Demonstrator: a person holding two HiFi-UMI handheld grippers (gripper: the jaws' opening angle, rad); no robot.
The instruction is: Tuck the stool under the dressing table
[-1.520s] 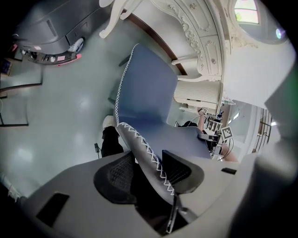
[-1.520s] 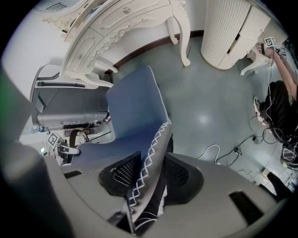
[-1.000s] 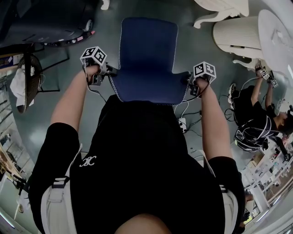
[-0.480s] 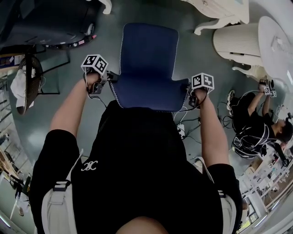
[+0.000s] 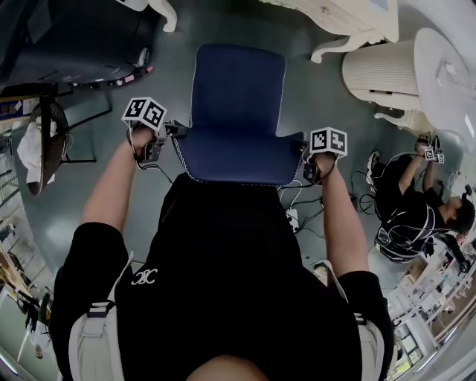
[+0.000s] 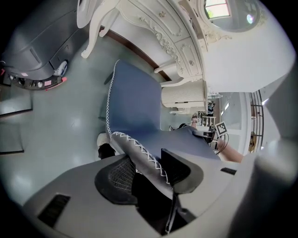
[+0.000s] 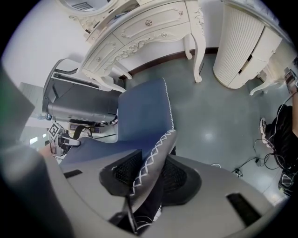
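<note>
One stool (image 5: 238, 104), two claws, one table (image 5: 338, 18). The stool's seat is dark blue with white cross-stitched edges. It's right before me, near the white table, not under it. My left claw (image 5: 172, 132) and right claw (image 5: 305, 158) each clench a side edge; the left's jaws have just eased wider, edge between them.

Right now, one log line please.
left tool: clamps stool edge, jaws just eased wider | right tool: clamps opposite edge | dressing table: ahead
</note>
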